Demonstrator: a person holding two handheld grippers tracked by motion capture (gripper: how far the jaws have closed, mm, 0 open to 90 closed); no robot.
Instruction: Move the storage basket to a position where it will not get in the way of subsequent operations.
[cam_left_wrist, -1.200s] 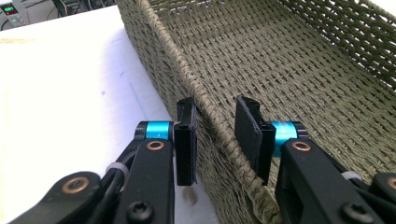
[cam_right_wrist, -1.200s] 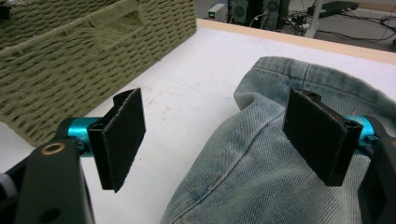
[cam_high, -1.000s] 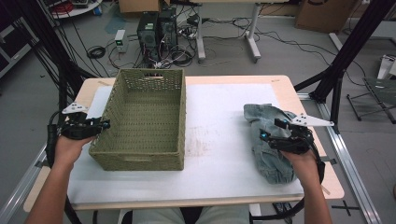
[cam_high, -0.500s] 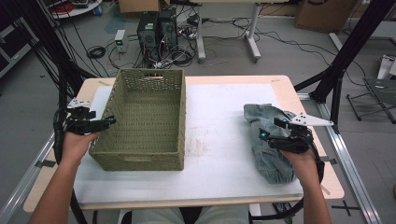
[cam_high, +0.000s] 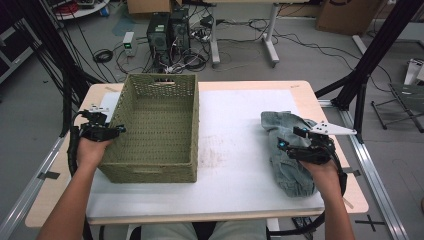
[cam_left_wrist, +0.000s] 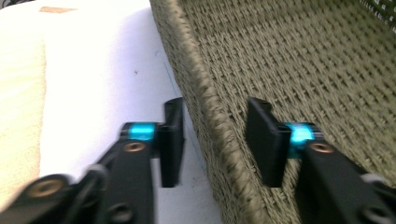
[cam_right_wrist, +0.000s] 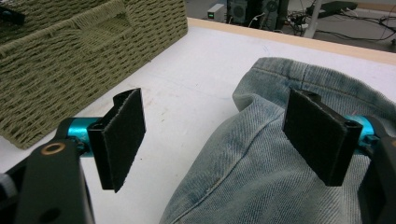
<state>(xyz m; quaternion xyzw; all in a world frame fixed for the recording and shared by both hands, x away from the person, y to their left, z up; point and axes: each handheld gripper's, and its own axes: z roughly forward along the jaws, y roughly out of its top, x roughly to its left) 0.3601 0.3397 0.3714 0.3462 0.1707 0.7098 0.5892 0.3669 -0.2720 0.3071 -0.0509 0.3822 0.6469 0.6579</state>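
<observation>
Jeans (cam_high: 290, 150), folded into a rumpled denim bundle, lie on the white mat (cam_high: 235, 150) well to the right of the woven basket (cam_high: 155, 130), probably waiting to be lifted into it. The right gripper (cam_high: 290, 146) hovers over the denim with its jaws spread wide, one pad (cam_right_wrist: 122, 135) above bare mat and the other above cloth, grasping nothing. The left gripper (cam_high: 117, 131) straddles the basket's left rim (cam_left_wrist: 210, 116); its jaws have just been closing, yet gaps show on both sides, so the rim is not pinched, seemingly a brace for steadying the basket. Between basket and jeans nothing blocks the way.
</observation>
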